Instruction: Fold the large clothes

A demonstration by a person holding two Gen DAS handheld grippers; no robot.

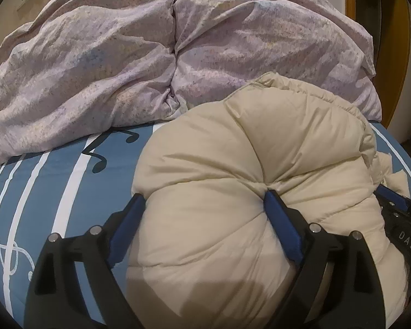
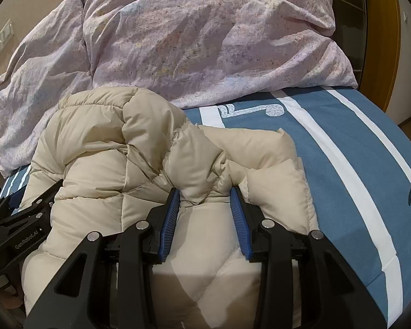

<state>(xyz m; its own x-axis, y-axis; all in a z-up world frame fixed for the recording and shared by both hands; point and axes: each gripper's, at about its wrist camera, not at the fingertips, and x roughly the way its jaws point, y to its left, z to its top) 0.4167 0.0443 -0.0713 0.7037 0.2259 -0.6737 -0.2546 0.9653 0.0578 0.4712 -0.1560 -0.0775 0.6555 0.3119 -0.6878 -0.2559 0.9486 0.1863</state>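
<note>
Puffy cream quilted down jacket (image 2: 156,164) may spring open: left gripper (image 1: 205,203) is spread wide around its bulge, only right gripper (image 2: 205,194) pinches a fold ahead.

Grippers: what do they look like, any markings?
Both are alike: black angular linkage frames with silver round pivot pins and blue ribbed pads on the fingers. The left gripper body reads "GenRobot.AI" in white, seen from the right wrist view; the right gripper body shows white "DAS" in the left wrist view. No cables or sleeves visible.
</note>
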